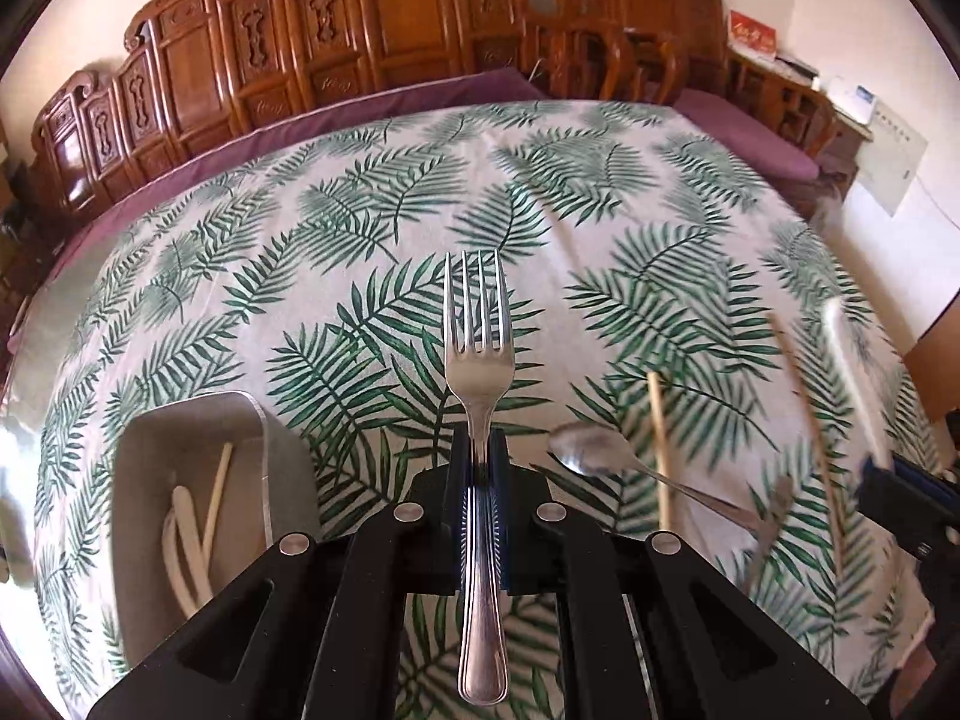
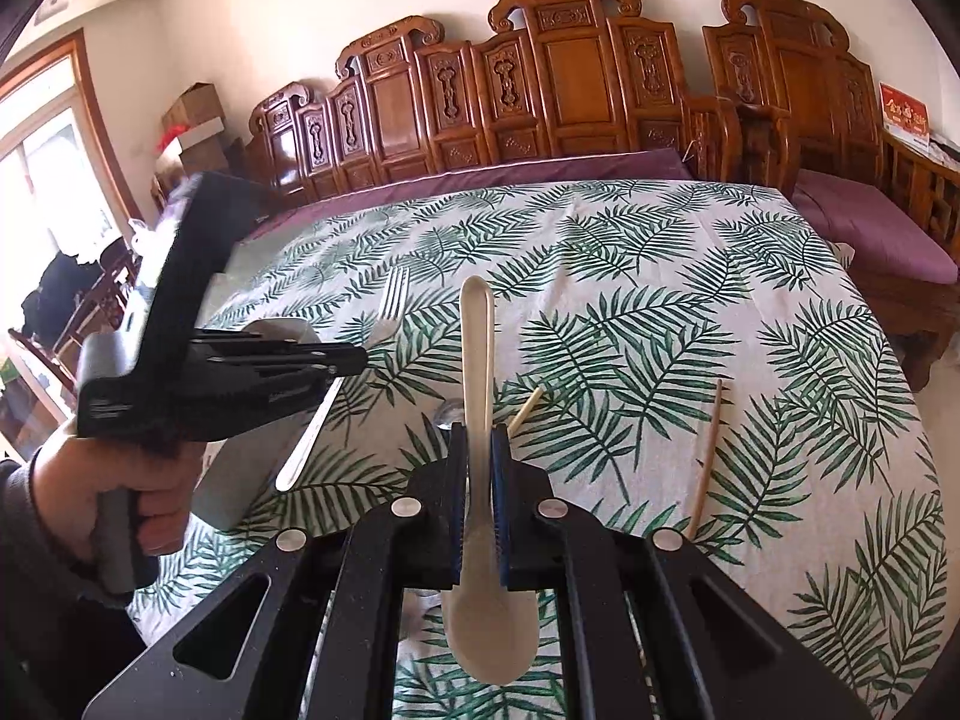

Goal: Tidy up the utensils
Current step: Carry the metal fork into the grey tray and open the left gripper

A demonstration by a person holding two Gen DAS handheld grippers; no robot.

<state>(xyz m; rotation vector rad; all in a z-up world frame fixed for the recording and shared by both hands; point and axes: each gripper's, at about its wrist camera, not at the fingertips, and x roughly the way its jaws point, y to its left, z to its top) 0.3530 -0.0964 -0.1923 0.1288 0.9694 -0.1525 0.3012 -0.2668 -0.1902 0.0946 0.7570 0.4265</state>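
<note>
My left gripper [image 1: 480, 450] is shut on the neck of a steel fork [image 1: 479, 324], lifted off the table with its tines pointing away. In the right wrist view that left gripper [image 2: 359, 360] sits in a person's hand [image 2: 129, 498] with the fork [image 2: 390, 300] through it. My right gripper [image 2: 480, 444] is shut on a white plastic spoon [image 2: 477, 348], handle pointing away and bowl near the camera. A grey tray [image 1: 288, 480] at the left holds white utensils and a pale chopstick. On the cloth lie a metal spoon [image 1: 585, 450] and two wooden chopsticks [image 1: 660, 450] [image 1: 804, 396].
A leaf-print cloth [image 2: 630, 276] covers the table. Carved wooden benches [image 2: 540, 90] with purple cushions [image 2: 870, 228] line the far side and the right. Both chopsticks [image 2: 525, 405] [image 2: 708, 450] lie just right of my right gripper. The right gripper [image 1: 882, 471] shows at the left view's right edge.
</note>
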